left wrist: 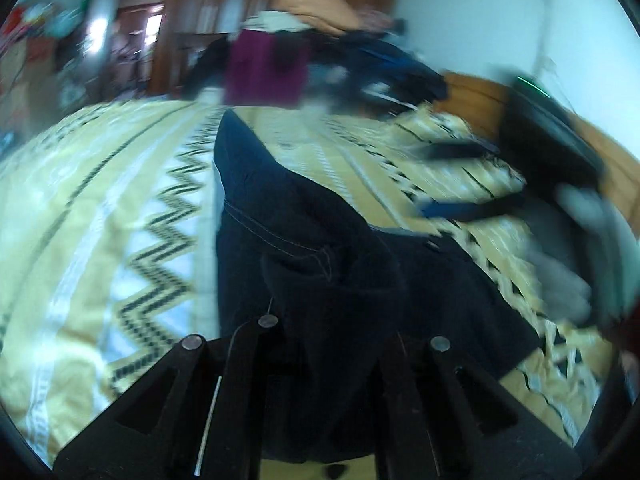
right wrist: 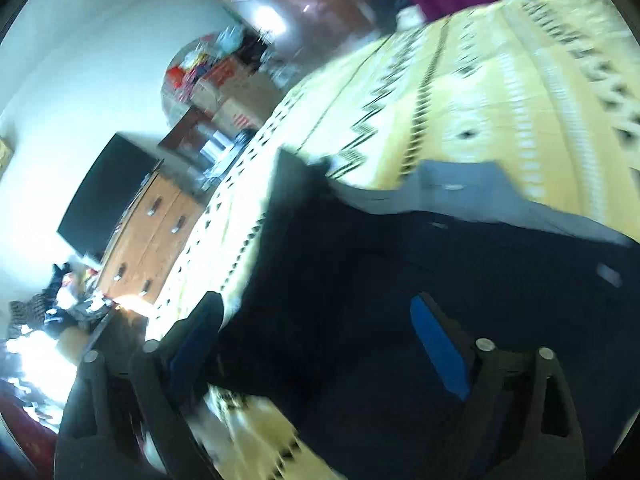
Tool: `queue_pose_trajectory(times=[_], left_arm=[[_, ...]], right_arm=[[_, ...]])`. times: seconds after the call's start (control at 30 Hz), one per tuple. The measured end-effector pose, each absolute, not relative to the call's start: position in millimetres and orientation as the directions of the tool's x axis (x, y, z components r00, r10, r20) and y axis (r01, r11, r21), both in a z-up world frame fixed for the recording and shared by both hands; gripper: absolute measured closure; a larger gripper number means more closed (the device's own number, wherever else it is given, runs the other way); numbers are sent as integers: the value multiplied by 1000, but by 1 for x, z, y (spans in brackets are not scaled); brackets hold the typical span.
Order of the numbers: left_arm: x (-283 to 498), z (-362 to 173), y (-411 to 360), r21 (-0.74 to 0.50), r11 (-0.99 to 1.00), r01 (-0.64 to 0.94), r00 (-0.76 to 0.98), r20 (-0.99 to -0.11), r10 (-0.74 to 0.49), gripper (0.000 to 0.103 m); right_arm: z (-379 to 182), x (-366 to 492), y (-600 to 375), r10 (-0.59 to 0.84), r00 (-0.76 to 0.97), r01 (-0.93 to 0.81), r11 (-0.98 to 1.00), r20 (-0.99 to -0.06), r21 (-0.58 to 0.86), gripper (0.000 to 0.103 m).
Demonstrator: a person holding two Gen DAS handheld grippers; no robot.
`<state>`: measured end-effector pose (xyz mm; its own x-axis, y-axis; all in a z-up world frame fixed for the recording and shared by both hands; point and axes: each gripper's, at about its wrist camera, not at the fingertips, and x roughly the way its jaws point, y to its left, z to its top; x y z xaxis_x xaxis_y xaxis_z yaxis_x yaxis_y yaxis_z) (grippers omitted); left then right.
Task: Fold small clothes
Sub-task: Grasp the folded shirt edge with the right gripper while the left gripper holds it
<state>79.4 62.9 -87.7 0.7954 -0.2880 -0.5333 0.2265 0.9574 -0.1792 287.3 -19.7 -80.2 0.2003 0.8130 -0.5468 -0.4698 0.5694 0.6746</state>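
Note:
A dark navy garment (left wrist: 320, 240) with pale stitching lies on the yellow patterned bedspread (left wrist: 100, 200). My left gripper (left wrist: 328, 320) is shut on the garment's near edge, and the cloth bunches up between the fingers and hides their tips. In the right wrist view the same garment (right wrist: 400, 280) spreads under my right gripper (right wrist: 316, 312). It is open, with its blue pads (right wrist: 436, 344) wide apart above the cloth. The right gripper also shows blurred in the left wrist view (left wrist: 460, 180), over the garment's far end.
A pile of clothes (left wrist: 320, 40), one purple, lies at the head of the bed. A wooden dresser (right wrist: 148, 240) with a dark screen (right wrist: 104, 196) stands beside the bed. A grey cloth (right wrist: 460, 192) lies beyond the garment. Both views are motion-blurred.

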Motion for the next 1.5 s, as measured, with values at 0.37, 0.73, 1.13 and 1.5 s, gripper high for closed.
queue_pose_trajectory(times=[0.37, 0.73, 1.13, 1.5], left_arm=[[80, -93, -16, -153, 872, 465, 652, -606, -454, 96], [111, -106, -143, -197, 716, 670, 431, -681, -592, 88], [105, -141, -177, -152, 702, 696, 358, -774, -522, 57], [-4, -69, -56, -19, 832, 555, 603, -680, -417, 53]], right_arm=[[-159, 313, -64, 793, 270, -284, 607, -546, 742, 77], [-178, 323, -237, 760, 373, -138, 613, -532, 778, 83], [-238, 347, -264, 787, 297, -104, 590, -541, 801, 76], [-175, 229, -295, 775, 335, -155, 607, -537, 779, 41]])
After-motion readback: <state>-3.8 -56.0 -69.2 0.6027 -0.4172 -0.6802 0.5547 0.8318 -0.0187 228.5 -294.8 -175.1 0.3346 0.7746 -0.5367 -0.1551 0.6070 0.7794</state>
